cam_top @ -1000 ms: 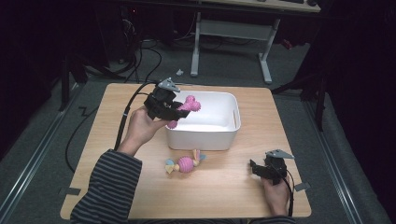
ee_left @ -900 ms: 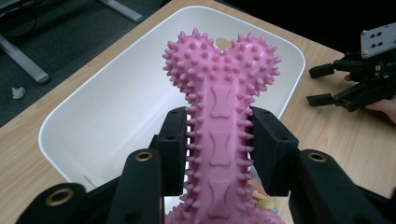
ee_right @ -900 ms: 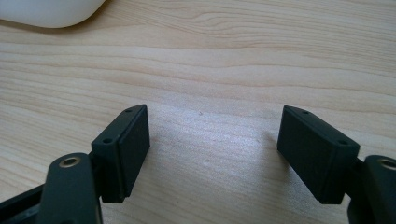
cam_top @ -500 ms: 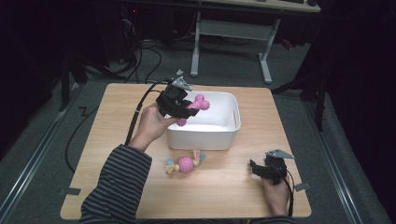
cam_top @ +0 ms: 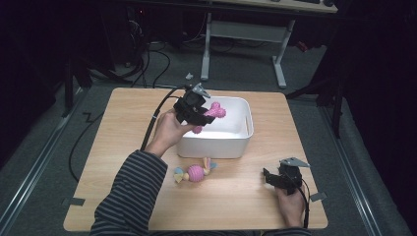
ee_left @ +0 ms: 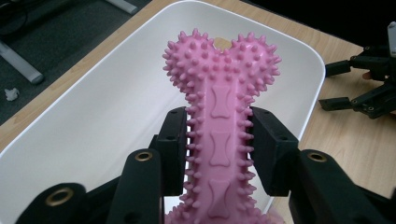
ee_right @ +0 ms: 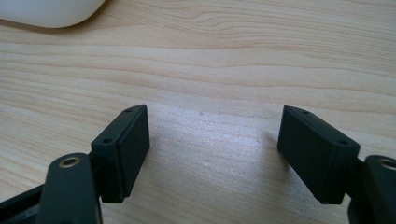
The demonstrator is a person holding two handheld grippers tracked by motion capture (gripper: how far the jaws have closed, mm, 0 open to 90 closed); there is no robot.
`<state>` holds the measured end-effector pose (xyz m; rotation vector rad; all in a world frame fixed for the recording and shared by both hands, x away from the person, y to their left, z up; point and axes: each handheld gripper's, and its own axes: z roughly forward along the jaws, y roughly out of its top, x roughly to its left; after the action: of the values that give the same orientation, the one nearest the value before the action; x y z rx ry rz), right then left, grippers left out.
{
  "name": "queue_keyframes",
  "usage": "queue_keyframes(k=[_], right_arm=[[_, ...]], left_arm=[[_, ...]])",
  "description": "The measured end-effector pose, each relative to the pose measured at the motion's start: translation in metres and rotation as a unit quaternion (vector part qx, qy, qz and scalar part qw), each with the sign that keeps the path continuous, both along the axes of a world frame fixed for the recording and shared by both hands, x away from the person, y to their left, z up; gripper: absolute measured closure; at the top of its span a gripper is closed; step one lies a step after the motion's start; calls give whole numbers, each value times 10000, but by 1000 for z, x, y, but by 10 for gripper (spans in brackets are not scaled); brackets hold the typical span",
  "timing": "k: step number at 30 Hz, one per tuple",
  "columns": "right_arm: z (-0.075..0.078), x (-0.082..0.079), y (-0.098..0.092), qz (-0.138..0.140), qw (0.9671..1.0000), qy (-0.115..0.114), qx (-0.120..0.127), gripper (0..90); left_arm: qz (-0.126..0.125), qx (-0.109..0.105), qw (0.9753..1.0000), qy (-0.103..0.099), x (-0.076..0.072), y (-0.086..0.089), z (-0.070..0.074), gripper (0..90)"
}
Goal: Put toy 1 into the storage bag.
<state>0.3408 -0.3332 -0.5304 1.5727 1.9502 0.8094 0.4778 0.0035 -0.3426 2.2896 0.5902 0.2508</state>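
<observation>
The pink spiked bone toy (ee_left: 219, 126) is judged light, rubbery and slightly yielding; its studs should resist slipping; the narrow shaft between the knobbed ends is the proper hold. The left claw (ee_left: 219, 144) is closed on that shaft, carrying the toy at frame centre above the white tub (ee_left: 93, 112). The right claw (ee_right: 212, 154) rests wide and empty on the desk (ee_right: 243, 56), lower frame.
</observation>
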Motion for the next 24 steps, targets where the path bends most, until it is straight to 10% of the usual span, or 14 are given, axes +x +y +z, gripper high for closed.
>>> queue_keyframes(k=[24], right_arm=[[0,0,0,4,10000,-10,7,253]], left_arm=[[-24,492,9988,-36,9,-19,-22,594]])
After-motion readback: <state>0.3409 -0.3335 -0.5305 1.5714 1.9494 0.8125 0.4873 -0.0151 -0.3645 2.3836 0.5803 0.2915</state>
